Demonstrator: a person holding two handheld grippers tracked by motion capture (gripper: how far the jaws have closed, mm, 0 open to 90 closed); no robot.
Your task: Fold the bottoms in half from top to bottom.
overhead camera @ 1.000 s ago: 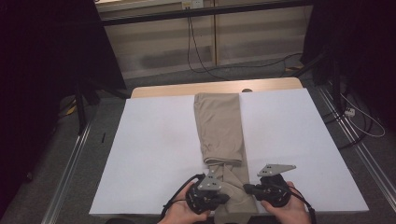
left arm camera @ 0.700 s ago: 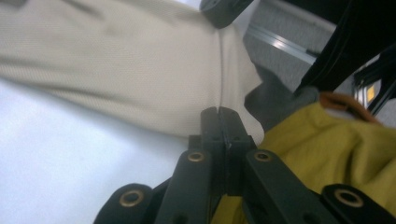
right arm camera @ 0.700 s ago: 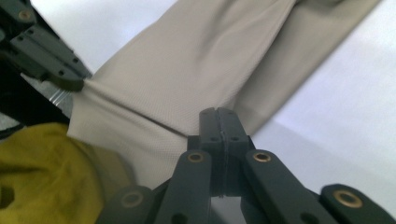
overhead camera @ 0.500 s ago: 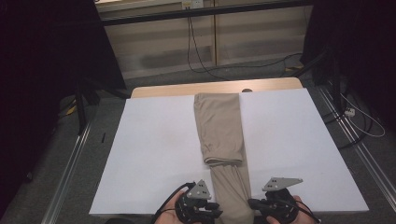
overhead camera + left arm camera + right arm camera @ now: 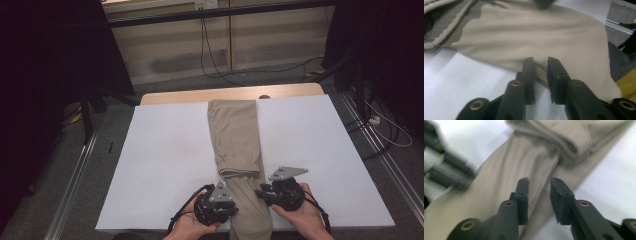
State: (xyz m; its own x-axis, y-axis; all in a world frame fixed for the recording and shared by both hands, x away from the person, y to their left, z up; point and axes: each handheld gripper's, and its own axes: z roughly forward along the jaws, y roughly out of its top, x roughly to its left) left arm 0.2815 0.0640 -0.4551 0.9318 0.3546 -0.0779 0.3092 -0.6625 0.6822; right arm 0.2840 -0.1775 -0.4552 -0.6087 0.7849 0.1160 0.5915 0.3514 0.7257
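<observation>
A long beige garment (image 5: 235, 135), folded into a narrow strip, runs down the middle of the white table top (image 5: 160, 165) from the far edge to the near edge. A ribbed hem (image 5: 241, 173) crosses it near my grippers. My left gripper (image 5: 234, 210) points at the strip's left edge. In the left gripper view this gripper (image 5: 540, 62) is open a narrow gap, with the garment (image 5: 549, 32) and its edge between the jaws. My right gripper (image 5: 261, 192) sits at the strip's right edge. In the right gripper view this gripper (image 5: 539, 182) is open over the garment (image 5: 506, 182).
The white top ends just in front of my hands (image 5: 300, 220). A bare wooden strip (image 5: 175, 97) shows at the table's far edge. Metal rails (image 5: 75, 175) run along both sides, and cables (image 5: 385, 125) lie on the floor to the right.
Both grippers drew back toward the near edge half a second ago and have come forward again to the garment's sides. The garment's near part now shows a hem lying across it.
</observation>
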